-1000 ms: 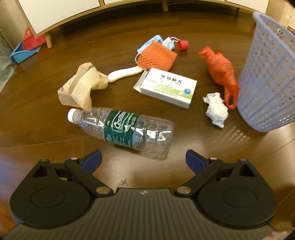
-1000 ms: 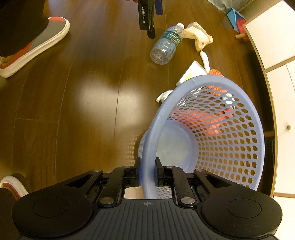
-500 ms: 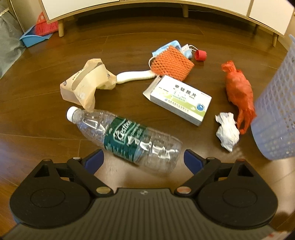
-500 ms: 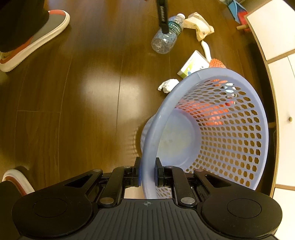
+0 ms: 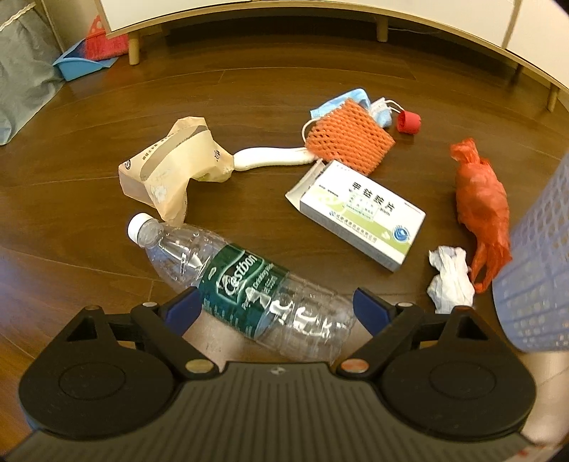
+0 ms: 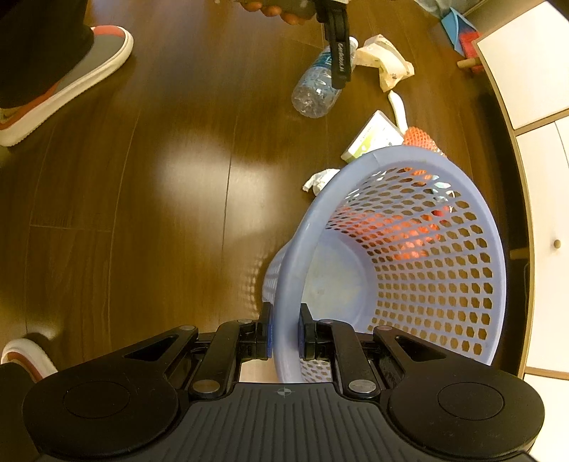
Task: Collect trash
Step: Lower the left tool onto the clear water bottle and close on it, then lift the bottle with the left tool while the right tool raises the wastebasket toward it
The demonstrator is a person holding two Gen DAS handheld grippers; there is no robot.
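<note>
A clear plastic bottle (image 5: 245, 280) with a green label lies on the wood floor, its lower half between the fingers of my open left gripper (image 5: 275, 305). Beyond it lie a crumpled paper bag (image 5: 170, 177), a white medicine box (image 5: 359, 213), an orange foam net (image 5: 348, 142), a blue face mask (image 5: 355, 99), a red cap (image 5: 408, 122), a red plastic bag (image 5: 480, 199) and a white tissue wad (image 5: 450, 280). My right gripper (image 6: 284, 336) is shut on the rim of the lavender mesh basket (image 6: 426, 284), which looks empty inside. The bottle (image 6: 316, 89) shows there too.
A white cabinet on wooden legs (image 5: 320, 21) runs along the far side, with a blue dustpan (image 5: 85, 60) beside it. A person's shoes (image 6: 60, 81) stand on the floor at the left in the right wrist view.
My left gripper has moved forward and down over the bottle, so its fingers now straddle the bottle's body. The basket has shifted slightly with my right gripper holding it.
</note>
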